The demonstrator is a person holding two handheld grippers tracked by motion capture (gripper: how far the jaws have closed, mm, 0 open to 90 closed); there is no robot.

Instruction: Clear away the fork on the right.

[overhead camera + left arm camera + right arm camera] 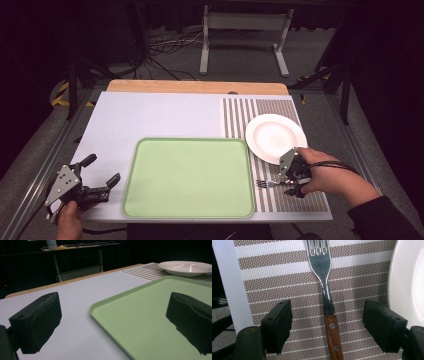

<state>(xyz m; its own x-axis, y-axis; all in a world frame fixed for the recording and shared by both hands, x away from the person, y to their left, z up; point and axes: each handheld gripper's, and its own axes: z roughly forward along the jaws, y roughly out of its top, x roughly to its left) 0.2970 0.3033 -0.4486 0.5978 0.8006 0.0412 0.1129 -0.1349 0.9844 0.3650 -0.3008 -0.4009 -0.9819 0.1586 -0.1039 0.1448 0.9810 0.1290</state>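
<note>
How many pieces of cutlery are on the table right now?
1. A single fork with a wooden handle lies on the striped placemat, beside the white plate, between the open jaws of the right gripper. None lies on the green tray.

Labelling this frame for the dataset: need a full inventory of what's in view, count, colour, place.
fork: 1, steel with a brown wooden handle, lying on the striped mat between the right gripper's jaws, not yet pinched.
plate: 1, white, on the striped mat, at its far end.
tray: 1, light green, middle of the table's near side, nothing on it.
striped mat: 1, brown and white, right part of the table.
table: 1, pale grey top with a wooden far edge.
left gripper: 1, black, jaws wide apart, at the table's near left corner.
right gripper: 1, black, jaws apart astride the fork handle.
</note>
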